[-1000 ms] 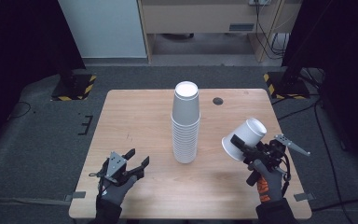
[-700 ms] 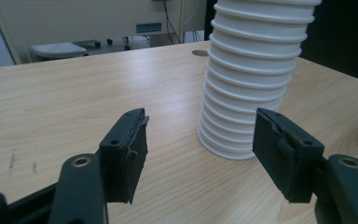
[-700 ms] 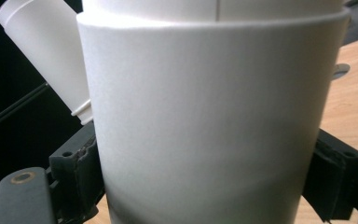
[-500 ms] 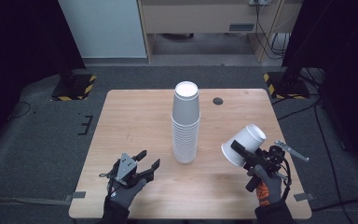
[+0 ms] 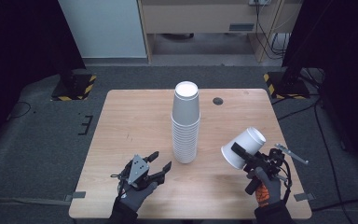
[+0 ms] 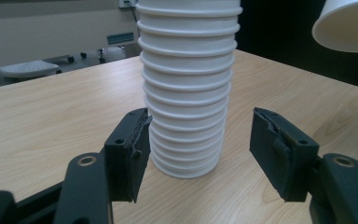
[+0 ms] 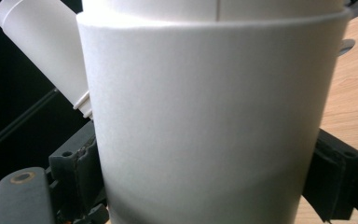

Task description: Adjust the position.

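A tall stack of white paper cups (image 5: pixel 185 123) stands upside down in the middle of the wooden table (image 5: pixel 130 121). My left gripper (image 5: pixel 162 159) lies low on the table just left of the stack's base, open. In the left gripper view the stack (image 6: pixel 189 84) rises just beyond the two spread jaws of that gripper (image 6: pixel 200 154), untouched. My right gripper (image 5: pixel 238 156) is shut on a single white cup (image 5: pixel 243 148), held tilted above the table's right side. In the right gripper view this cup (image 7: pixel 209 116) sits between the jaws, with the stack (image 7: pixel 42 51) behind it.
A small dark round disc (image 5: pixel 217 101) sits on the table behind the stack to the right. Stands with yellow-black striped bases (image 5: pixel 72 86) (image 5: pixel 284 84) rest on the floor past the far corners. A thin metal rod (image 5: pixel 291 154) sticks out from the right gripper.
My left gripper has slid right, closer to the stack's base, still open. The right gripper has dropped slightly toward the front edge with the cup still in it.
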Demonstrator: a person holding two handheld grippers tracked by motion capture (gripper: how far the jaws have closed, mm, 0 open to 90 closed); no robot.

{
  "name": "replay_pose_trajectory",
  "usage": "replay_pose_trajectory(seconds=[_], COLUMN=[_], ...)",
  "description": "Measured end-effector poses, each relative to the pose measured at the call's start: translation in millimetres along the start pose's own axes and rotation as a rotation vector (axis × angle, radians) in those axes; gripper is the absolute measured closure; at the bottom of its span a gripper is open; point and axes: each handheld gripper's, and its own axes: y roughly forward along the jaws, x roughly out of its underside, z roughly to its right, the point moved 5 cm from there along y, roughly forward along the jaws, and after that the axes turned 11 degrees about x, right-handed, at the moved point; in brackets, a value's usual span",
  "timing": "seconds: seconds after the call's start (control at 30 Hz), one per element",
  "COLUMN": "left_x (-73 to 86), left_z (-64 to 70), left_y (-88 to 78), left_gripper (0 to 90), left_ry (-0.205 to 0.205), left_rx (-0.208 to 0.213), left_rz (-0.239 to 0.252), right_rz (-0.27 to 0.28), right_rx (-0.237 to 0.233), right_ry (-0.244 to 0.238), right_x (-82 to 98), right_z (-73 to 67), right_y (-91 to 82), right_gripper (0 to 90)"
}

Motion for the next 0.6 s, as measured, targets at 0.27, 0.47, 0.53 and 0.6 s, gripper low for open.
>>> replay_pose_trajectory(seconds=[0.27,0.47,0.53,0.6], left_x=[-2.0,-5.9,-7.5,-7.6], left_z=[12.1,19.6,23.0,27.0], left_y=[9.6,16.0,19.8,24.3], left_gripper=[39.0,40.9,41.1,41.6], left_ry=[0.018,0.031,0.033,0.029], left_rx=[0.038,0.056,0.064,0.076], left_rz=[-0.008,-0.002,0.004,0.006], right_rz=[-0.007,-0.004,-0.004,-0.006], right_rx=[-0.007,-0.016,-0.015,-0.019], right_ry=[0.018,0.027,0.027,0.032], right_x=[1.1,1.3,1.2,1.4], right_z=[1.0,-0.1,-0.3,-0.7], right_y=[1.4,1.5,1.2,1.2], right_gripper=[14.7,14.7,14.7,14.8])
